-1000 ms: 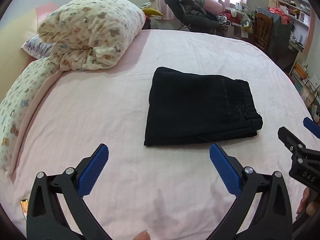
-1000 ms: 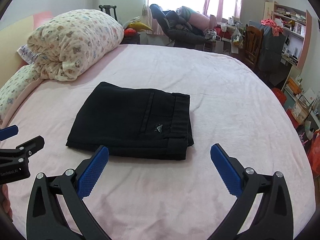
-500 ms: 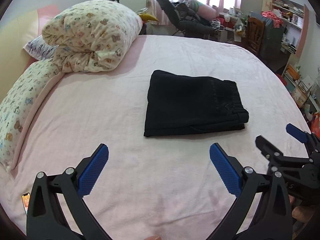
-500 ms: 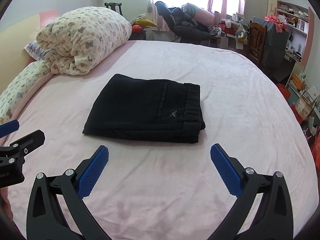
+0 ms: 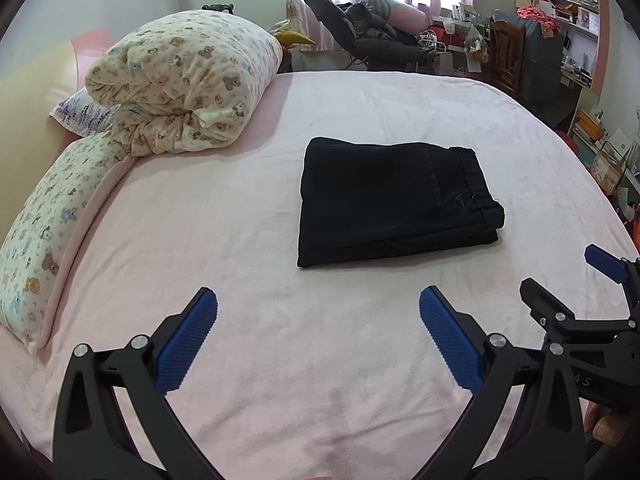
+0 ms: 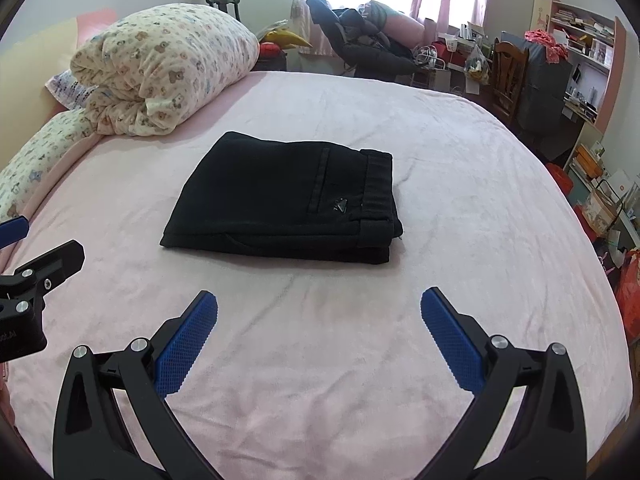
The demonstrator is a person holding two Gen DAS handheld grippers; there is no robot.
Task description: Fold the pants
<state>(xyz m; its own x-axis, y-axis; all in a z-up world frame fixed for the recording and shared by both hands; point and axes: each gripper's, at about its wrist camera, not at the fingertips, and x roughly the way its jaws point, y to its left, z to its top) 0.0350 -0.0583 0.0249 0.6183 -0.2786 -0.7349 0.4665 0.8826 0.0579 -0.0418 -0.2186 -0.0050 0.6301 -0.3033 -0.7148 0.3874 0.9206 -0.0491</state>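
The left gripper (image 5: 318,336) has its jaws spread wide, the blue ribbed pads (image 5: 188,344) empty and touching nothing, held above bare pink bed sheet (image 5: 280,360). The right gripper (image 6: 319,336) is equally wide apart and empty, also over the sheet; in the left wrist view it shows at the right edge, just beside the left one. Beyond both sets of jaws, well clear of the pads, the black pants (image 6: 288,204) lie on the middle of the bed as a compact folded rectangle, layers stacked flat, waistband on the right side and a small triangular label near it. Farther off on the left, a rolled teddy-bear print duvet (image 5: 188,80) rests against a matching long pillow (image 5: 48,228). At the far side of the room, a black recliner chair (image 6: 360,44) is heaped with clothes, and a bookshelf (image 6: 584,48) stands at the right.
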